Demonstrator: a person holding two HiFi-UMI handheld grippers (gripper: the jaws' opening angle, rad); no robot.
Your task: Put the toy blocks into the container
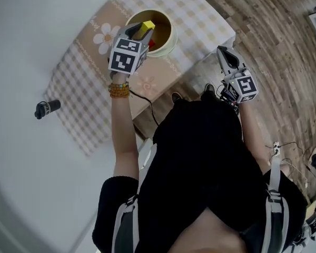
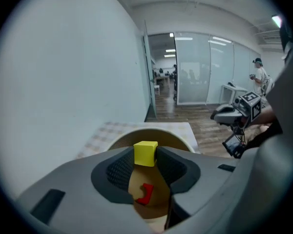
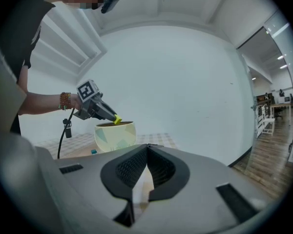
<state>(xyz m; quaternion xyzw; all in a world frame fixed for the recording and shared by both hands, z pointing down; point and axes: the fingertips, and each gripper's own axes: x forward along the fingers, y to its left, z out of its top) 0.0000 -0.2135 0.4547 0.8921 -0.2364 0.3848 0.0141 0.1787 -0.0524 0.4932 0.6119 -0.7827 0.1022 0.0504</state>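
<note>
As it grips a yellow block (image 2: 145, 153), left tool (image 1: 139, 33) angles over container (image 1: 169, 45)

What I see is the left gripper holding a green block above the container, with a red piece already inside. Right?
Not quite: the block is yellow, not green. The left gripper view shows the left gripper holding it above the container, with the red piece inside.

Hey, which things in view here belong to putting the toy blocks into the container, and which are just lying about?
Part of the job:
yellow block, gripped in the left gripper
container beneath it
red block already inside

Just lying about:
checked tablecloth
small black object beside the cloth
right gripper, shut and empty
</note>
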